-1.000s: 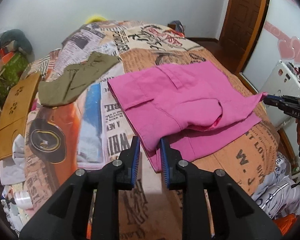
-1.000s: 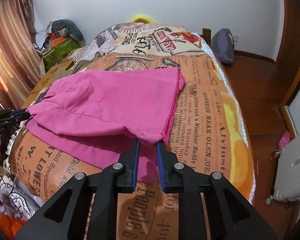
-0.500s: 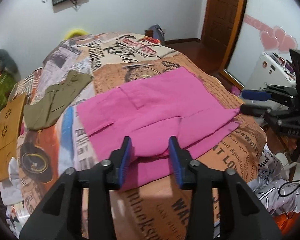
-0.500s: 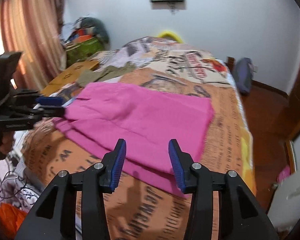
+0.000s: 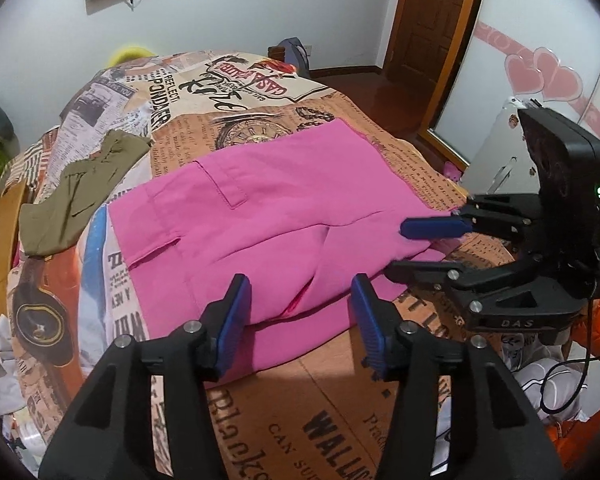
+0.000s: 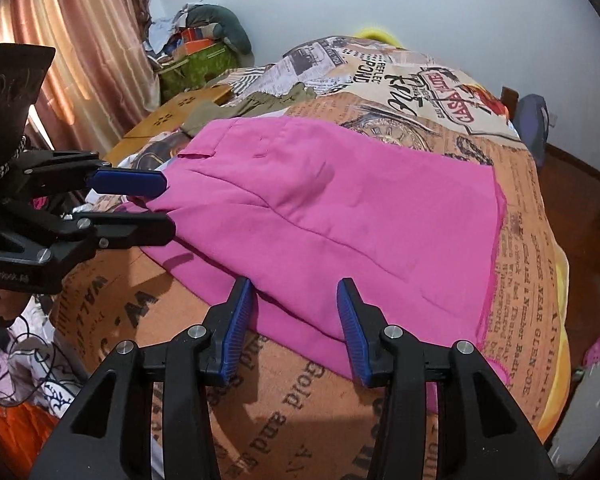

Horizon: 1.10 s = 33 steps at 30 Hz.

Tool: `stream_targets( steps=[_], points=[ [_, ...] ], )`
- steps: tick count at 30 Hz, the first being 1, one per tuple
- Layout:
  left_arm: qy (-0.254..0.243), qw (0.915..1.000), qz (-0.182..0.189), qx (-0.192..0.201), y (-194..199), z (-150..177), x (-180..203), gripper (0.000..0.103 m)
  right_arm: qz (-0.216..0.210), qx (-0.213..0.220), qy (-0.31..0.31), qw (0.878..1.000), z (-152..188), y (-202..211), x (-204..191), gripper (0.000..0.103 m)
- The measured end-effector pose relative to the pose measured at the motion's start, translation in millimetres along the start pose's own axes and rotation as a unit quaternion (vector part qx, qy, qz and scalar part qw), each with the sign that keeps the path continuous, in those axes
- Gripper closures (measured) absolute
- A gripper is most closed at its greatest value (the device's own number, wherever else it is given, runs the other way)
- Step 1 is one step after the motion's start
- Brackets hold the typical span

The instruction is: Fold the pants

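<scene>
The pink pants (image 5: 268, 216) lie folded over on the bed, one layer on another; they also show in the right wrist view (image 6: 340, 208). My left gripper (image 5: 300, 312) is open and empty, just above the near edge of the pants. My right gripper (image 6: 294, 316) is open and empty over the near edge at the other end. The right gripper (image 5: 416, 248) shows at the right of the left wrist view, and the left gripper (image 6: 164, 208) at the left of the right wrist view.
The bed (image 5: 340, 420) has a newspaper-print cover. An olive garment (image 5: 80, 188) lies at its far left. A wooden board (image 5: 0, 248) is beside the bed. A door (image 5: 432, 20) and a white appliance (image 5: 500, 152) stand at the right. A curtain (image 6: 60, 40) hangs at the left.
Both grippers were shut on the pants' edge a second ago. They have opened, let the cloth drop onto the lower layer, and drawn back a little.
</scene>
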State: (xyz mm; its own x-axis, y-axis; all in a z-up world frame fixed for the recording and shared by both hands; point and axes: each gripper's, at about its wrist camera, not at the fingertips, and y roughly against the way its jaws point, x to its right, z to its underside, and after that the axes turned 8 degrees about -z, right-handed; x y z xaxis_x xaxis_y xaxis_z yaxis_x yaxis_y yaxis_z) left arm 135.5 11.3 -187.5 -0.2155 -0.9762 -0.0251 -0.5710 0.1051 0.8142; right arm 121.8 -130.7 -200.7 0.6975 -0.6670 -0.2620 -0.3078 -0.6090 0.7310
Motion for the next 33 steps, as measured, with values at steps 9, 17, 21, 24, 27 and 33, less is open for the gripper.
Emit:
stream_targets(
  steps=[9,17,21,24,27,33],
  points=[
    [-0.022,0.9997,-0.002,-0.008,-13,-3,14,0.049,-0.001,0.029,-0.011,1.000,-8,6,5,0.082],
    [-0.029,0.9992,-0.020,-0.018,-31,-14,18,0.049,-0.001,0.037,-0.005,0.999,-15,6,5,0.085],
    [-0.037,0.9984,-0.038,-0.021,-38,-19,20,0.064,-0.018,0.019,-0.007,1.000,-13,2,9,0.085],
    [-0.026,0.9993,-0.019,-0.021,-36,-25,15,0.074,-0.017,0.010,-0.001,1.000,-10,-2,8,0.085],
    [-0.025,0.9994,-0.018,-0.017,-34,-29,14,0.077,-0.014,0.011,0.002,1.000,-9,-4,8,0.085],
    [-0.015,0.9997,-0.016,-0.010,-27,-34,14,0.080,-0.004,0.014,0.007,1.000,-13,-8,8,0.084]
  ],
)
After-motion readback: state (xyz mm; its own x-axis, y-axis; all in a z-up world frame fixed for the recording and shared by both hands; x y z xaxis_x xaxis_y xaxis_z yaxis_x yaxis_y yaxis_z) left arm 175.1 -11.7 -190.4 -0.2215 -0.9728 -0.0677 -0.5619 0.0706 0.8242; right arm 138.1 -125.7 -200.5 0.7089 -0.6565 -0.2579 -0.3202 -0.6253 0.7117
